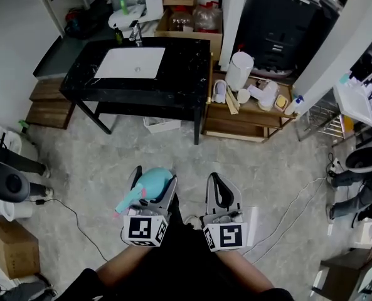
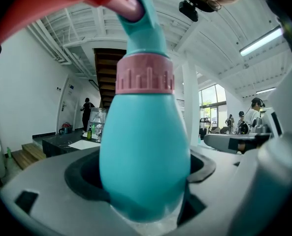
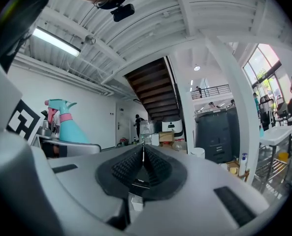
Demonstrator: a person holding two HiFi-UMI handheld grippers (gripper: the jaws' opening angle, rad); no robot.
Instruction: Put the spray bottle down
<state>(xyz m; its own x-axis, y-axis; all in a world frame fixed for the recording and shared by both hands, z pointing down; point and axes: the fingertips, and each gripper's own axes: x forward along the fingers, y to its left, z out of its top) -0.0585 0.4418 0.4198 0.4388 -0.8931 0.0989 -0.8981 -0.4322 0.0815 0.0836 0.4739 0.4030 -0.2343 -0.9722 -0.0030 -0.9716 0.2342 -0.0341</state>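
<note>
**Left gripper** (image 1: 153,182): jaws spread wide and clamped on the rounded belly of the teal spray bottle (image 2: 145,156), its pink collar and trigger head above. **Right gripper** (image 3: 143,157): jaws together, nothing between them. The bottle hangs over the floor (image 1: 110,162), well short of the near edge of the black tabletop (image 1: 186,83).

Hazards:
- The smooth, tapering body may slip through the pads.
- Released here, the bottle would fall.
- Set down tilted, it would probably topple.

The spray bottle (image 2: 146,161) is smooth teal plastic, the worktop (image 1: 186,74) glossy black veined stone, the shelf unit (image 1: 236,129) pale wood, and the floor (image 1: 110,162) mottled matt grey.
</note>
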